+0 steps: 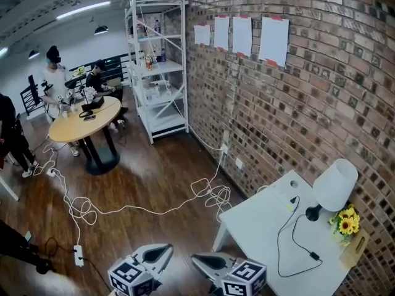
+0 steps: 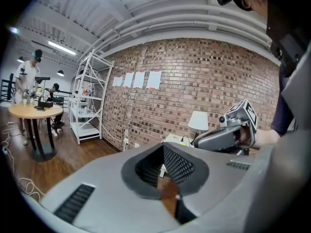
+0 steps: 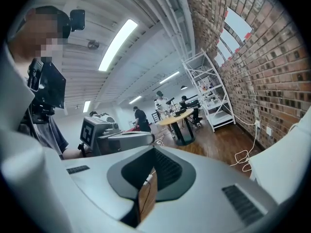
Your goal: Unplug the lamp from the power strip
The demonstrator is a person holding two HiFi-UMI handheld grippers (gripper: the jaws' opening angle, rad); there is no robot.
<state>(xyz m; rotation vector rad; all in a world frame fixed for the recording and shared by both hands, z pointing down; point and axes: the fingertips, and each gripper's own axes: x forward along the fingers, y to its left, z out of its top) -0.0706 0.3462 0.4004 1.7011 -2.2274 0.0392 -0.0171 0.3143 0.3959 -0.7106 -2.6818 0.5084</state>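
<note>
**mox:** so the lamp's nowhere near unplugged yet, right?

**dee:** nope, not started imo. Going left to right: there's a floor strip [image 1: 78,254] lying on the wood with a white cable snaking off it. It's probably feeding the round table [image 1: 83,121] at the back, so it's not our target. Next is the left gripper [image 1: 168,247], held low in front of the person, jaws pressed together with nothing in them. The right gripper [image 1: 194,258] is just beside it, same deal, pinched closed and empty.

**mox:** why closed?

**dee:** my guess is there's no reason to open up until you're at the plug. Both point forward and a bit down, tips angled in toward each other, marker cubes at the end nearest the head camera.

**mox:** and the lamp?

**dee:** it's on the white table [image 1: 253,227] against the brick wall, well apart from both grippers. The lamp [image 1: 335,184] sits at the wall side with the sunflowers [image 1: 347,222] just beside it. Its black cord [image 1: 278,245] loops loose across the top to a plug [image 1: 295,200], which seems to sit in a table strip [image 1: 287,201]. That one's white on white, so it's hard to make out. The slack should mean pulling the plug won't drag the lamp. The right gripper is on the table's side, so I'd bet on it doing the pulling.
</note>
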